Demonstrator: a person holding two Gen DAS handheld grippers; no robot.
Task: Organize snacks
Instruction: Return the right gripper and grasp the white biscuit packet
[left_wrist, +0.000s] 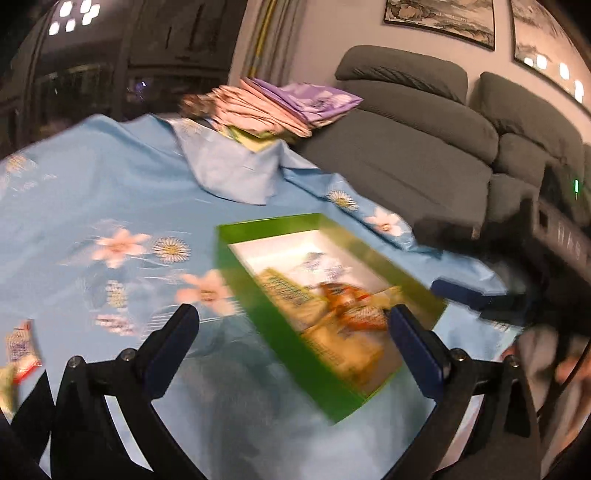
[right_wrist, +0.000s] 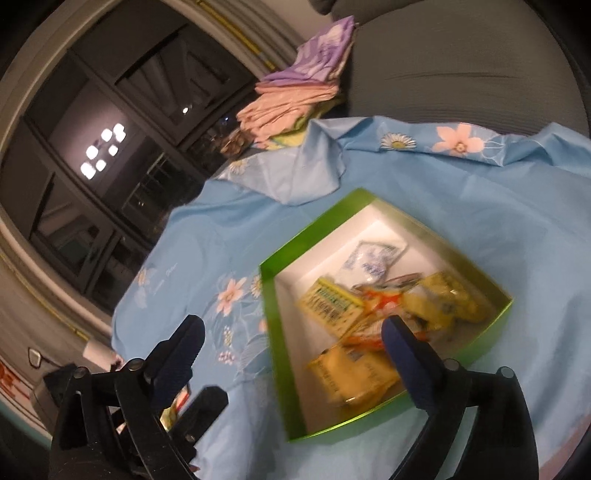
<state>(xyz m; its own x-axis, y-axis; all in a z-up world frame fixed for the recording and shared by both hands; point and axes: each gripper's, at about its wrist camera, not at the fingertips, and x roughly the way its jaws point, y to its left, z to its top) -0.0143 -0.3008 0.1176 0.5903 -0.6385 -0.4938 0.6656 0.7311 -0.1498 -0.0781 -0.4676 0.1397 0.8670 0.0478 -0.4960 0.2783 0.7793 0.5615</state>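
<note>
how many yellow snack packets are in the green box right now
3 that I can make out in the green box: one yellow packet mid-box, one toward the right wall, one at the near end. Others may hide beneath.

One green box (right_wrist: 275, 317) on the blue flowered cloth (right_wrist: 480, 206). Inside the box, about five snack packets: three yellow packets (right_wrist: 330, 301), one white-and-blue packet (right_wrist: 369, 260), one orange-and-white packet (right_wrist: 384, 299); exact count blurred where they overlap. Outside the box, near left on the cloth, one red-and-white packet (left_wrist: 22, 349), perhaps more at the frame edge. At the far end, one stack of folded cloths (right_wrist: 291, 103). Two framed pictures (left_wrist: 439, 18) on the wall.
</note>
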